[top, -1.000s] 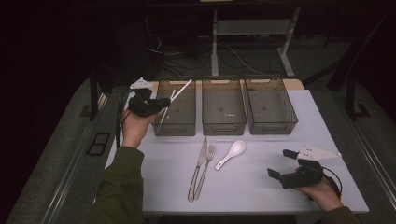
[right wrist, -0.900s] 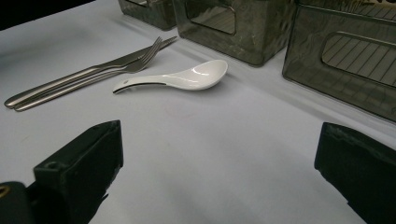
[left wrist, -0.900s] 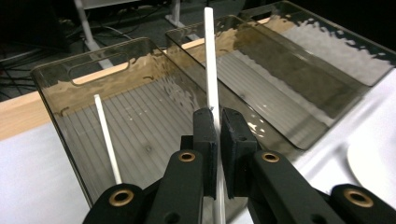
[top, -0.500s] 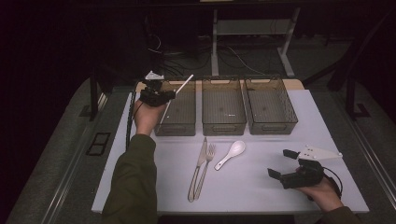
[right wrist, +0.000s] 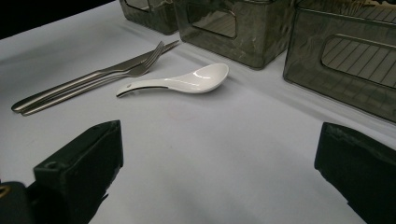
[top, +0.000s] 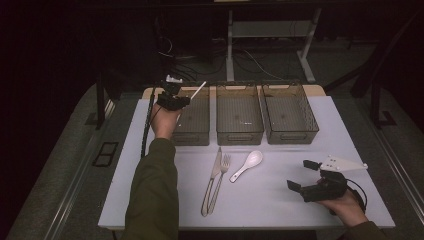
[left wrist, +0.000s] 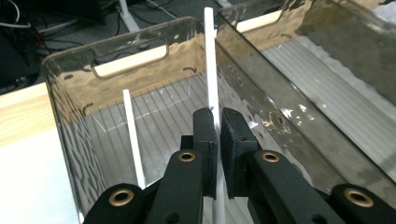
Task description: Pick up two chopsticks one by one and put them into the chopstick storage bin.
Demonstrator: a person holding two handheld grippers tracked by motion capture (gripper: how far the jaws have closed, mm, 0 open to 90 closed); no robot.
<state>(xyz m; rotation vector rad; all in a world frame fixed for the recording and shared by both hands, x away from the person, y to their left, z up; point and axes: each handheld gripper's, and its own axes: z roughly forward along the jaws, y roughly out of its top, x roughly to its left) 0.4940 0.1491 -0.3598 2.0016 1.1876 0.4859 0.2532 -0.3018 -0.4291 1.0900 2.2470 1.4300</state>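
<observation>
My left gripper (top: 172,100) hangs over the back left corner of the left smoky bin (top: 196,135), shut on a thin white chopstick (top: 198,90) that points up and to the right. In the left gripper view the jaws (left wrist: 218,119) pinch that chopstick (left wrist: 211,60) above the bin floor (left wrist: 159,112). A second white stick (left wrist: 132,135) rises to their left, its lower end hidden behind the gripper. My right gripper (top: 300,175) rests open near the table's front right corner, and nothing sits between its jaws (right wrist: 215,154). The white spoon (right wrist: 187,80) lies ahead of it.
A knife (top: 212,177) and fork (top: 221,176) lie side by side mid-table, with the spoon (top: 248,164) just right of them. The middle bin (top: 239,136) and right bin (top: 291,135) stand in a row with the left one. A white mat (top: 270,205) covers the table.
My left hand has carried the chopstick forward, from beside the left bin's near left corner to above its back left corner. The right gripper has not moved.
</observation>
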